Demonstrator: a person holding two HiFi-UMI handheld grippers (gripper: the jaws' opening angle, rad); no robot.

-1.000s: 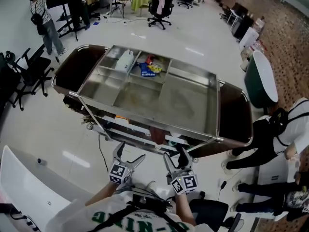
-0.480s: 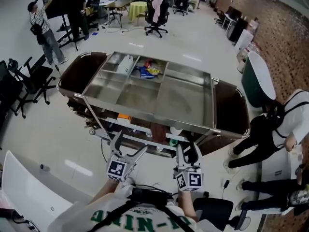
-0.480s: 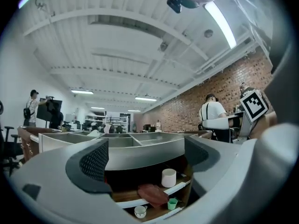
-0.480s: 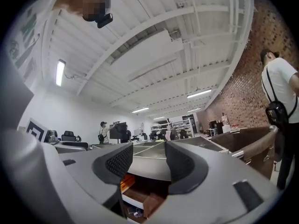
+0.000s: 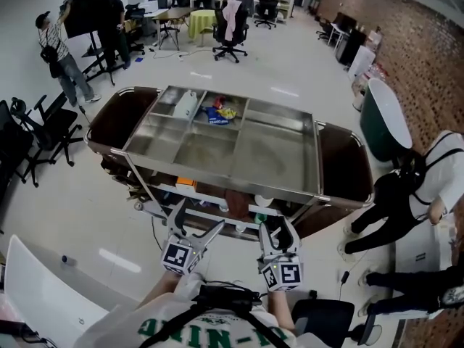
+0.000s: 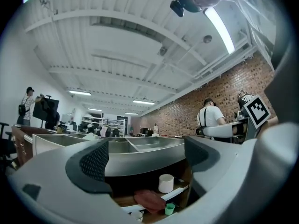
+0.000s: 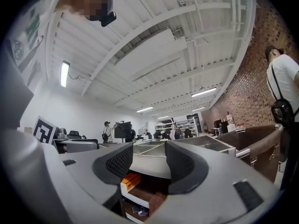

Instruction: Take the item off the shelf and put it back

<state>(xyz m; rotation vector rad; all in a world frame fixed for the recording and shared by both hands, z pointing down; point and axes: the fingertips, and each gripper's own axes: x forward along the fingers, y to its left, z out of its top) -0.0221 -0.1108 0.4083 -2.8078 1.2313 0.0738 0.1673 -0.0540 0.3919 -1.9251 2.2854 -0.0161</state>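
A steel cart (image 5: 316, 158) stands in front of me, with a compartmented top tray and a lower shelf. On that shelf are an orange box (image 5: 185, 183), a reddish-brown item (image 5: 235, 198) and a white cup (image 5: 264, 200). In the left gripper view the cup (image 6: 166, 183), the brown item (image 6: 148, 200) and a small green cup (image 6: 169, 209) lie beyond the jaws. My left gripper (image 5: 197, 220) is open and empty, short of the cart's near edge. Beside it, my right gripper (image 5: 278, 227) is shut on nothing, and the orange box (image 7: 131, 180) lies beyond its pads.
A white bottle (image 5: 186, 106) and coloured packets (image 5: 219, 112) lie in the tray's far compartments. A person (image 5: 428, 187) bends at the cart's right, by a dark green chair (image 5: 384, 122). Black office chairs (image 5: 29, 133) stand to the left, and another person (image 5: 54, 53) is far left.
Both grippers have risen in front of the cart. The right gripper's jaws have gone from wide apart to close together with nothing between them. The left jaws stay apart.
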